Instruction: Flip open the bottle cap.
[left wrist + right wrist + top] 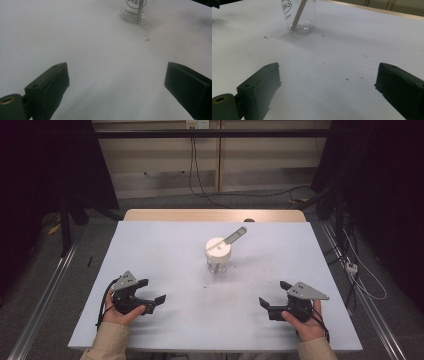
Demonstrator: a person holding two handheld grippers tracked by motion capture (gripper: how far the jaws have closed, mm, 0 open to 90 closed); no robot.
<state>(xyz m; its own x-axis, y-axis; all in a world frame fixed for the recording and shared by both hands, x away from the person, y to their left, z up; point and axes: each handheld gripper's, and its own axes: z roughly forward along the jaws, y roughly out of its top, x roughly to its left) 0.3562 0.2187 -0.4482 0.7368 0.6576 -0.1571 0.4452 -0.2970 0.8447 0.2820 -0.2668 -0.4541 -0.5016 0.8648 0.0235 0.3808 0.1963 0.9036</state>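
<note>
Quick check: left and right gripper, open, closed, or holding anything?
Left gripper: open, holding nothing.
Right gripper: open, holding nothing.

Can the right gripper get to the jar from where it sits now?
Probably yes: the right gripper is open, and bare table lies between it and the jar.
</note>
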